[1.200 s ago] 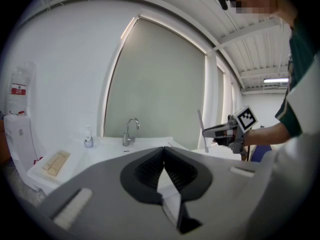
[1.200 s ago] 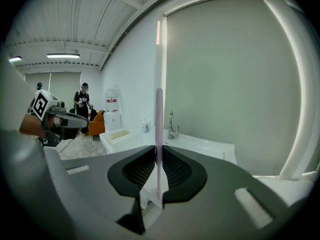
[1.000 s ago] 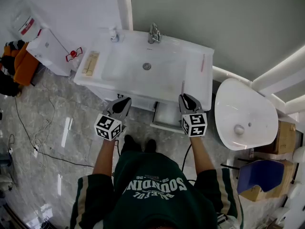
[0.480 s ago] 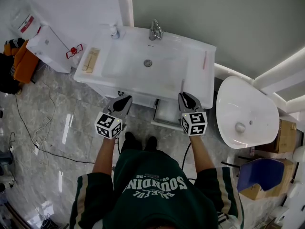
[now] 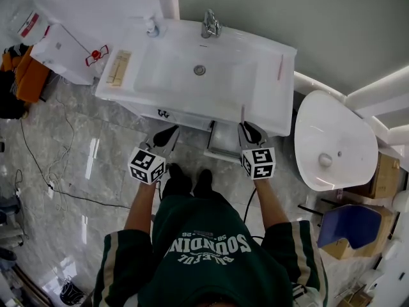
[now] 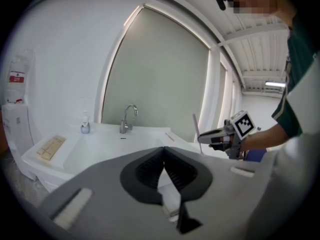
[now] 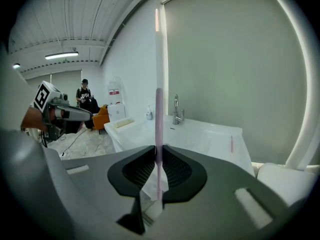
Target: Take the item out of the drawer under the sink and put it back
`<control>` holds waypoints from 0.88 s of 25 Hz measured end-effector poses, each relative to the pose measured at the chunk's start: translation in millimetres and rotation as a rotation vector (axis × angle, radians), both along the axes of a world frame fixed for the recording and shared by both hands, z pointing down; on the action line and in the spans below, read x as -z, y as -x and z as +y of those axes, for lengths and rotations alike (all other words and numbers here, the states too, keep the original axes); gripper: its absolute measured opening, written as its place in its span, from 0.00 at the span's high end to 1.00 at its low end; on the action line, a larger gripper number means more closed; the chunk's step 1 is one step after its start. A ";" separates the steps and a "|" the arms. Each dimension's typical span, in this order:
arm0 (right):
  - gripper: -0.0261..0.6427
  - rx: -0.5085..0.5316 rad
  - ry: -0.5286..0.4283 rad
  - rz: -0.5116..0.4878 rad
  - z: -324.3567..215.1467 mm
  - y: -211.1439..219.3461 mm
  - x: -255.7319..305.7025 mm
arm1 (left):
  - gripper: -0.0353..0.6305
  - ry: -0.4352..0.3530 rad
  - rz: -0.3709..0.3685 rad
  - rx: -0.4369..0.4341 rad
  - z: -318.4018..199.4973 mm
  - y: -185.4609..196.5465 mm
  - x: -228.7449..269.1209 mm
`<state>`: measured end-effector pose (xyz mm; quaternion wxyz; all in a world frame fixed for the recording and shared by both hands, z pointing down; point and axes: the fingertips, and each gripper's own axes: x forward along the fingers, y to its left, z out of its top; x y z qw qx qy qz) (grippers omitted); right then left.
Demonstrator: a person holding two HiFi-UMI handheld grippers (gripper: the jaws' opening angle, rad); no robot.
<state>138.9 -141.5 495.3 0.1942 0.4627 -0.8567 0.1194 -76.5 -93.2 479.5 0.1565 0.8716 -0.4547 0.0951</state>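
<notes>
A white sink vanity stands in front of me, and its drawer under the basin is pulled out. My right gripper hovers just right of the drawer, shut on a thin pink-and-white stick. In the right gripper view the stick stands upright, pinched between the jaws of the right gripper. My left gripper hangs left of the drawer. Its jaws meet with nothing between them in the left gripper view. A second pink stick lies on the counter's right side.
A white toilet sits right of the vanity. A white box and orange cloth are at the left, with cables across the marble floor. On the counter are a faucet and a tan bar. A person stands far off.
The vanity has slid slightly up in the head view. Both grippers keep their pose by the drawer, and the stick stays in the right gripper.
</notes>
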 end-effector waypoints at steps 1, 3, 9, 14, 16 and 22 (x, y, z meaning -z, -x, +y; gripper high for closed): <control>0.89 0.006 0.008 0.004 3.0 1.0 -6.0 | 0.87 0.012 0.001 -0.001 2.0 -0.9 -4.1; 0.89 0.017 0.028 0.009 7.9 2.7 -17.7 | 0.87 0.033 0.000 -0.004 5.2 -3.1 -12.0; 0.89 0.063 0.091 0.042 25.1 9.9 -58.7 | 0.87 0.084 -0.001 -0.002 15.9 -5.3 -34.3; 0.89 0.121 0.151 0.116 42.8 16.0 -97.5 | 0.87 0.127 0.001 0.012 23.5 -2.6 -51.6; 0.89 0.141 0.167 0.146 45.3 17.3 -114.6 | 0.87 0.143 0.000 0.015 24.6 -2.1 -58.1; 0.89 0.194 0.245 0.221 51.3 18.3 -174.1 | 0.87 0.178 0.004 0.022 26.5 -3.1 -73.9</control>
